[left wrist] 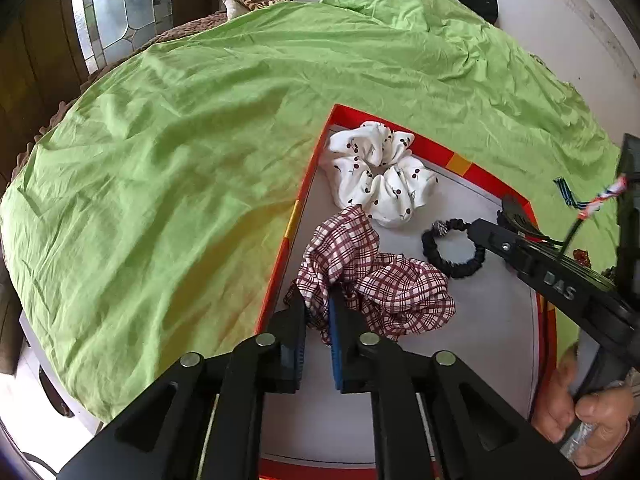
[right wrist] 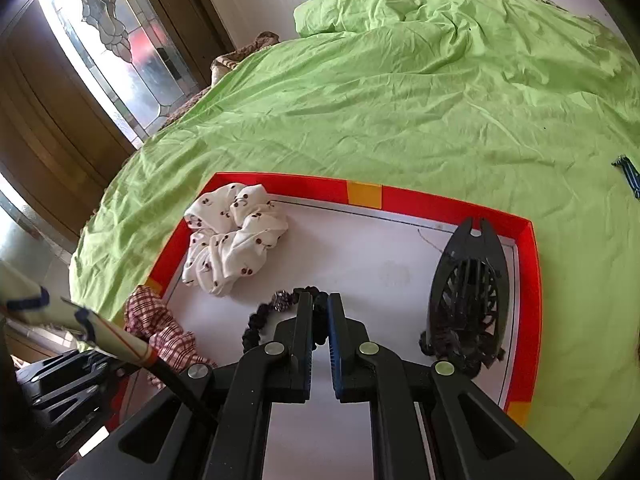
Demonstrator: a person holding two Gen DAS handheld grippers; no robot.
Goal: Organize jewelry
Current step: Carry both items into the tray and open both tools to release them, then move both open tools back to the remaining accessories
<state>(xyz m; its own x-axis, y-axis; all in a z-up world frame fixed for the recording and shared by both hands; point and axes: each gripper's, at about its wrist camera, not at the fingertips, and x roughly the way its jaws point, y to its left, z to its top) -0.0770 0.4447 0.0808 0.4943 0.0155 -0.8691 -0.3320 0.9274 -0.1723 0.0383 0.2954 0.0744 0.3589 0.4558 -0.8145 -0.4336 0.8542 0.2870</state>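
Left gripper [left wrist: 318, 312] clamped on red-white plaid fabric scrunchie [left wrist: 376, 276], right gripper [right wrist: 320, 312] pinching black ruffled hair tie [right wrist: 276, 316]
Both angled down into red-rimmed shallow cardboard tray [right wrist: 400, 194] on wrinkled green bedsheet [right wrist: 400, 100]; stained-glass door [right wrist: 116, 48] behind

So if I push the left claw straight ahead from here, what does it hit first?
The left claw is already shut on the plaid scrunchie, so that comes first. Pushed further along the same line, it would probably meet the white cherry scrunchie and then the far red wall of the tray; depth is unclear.
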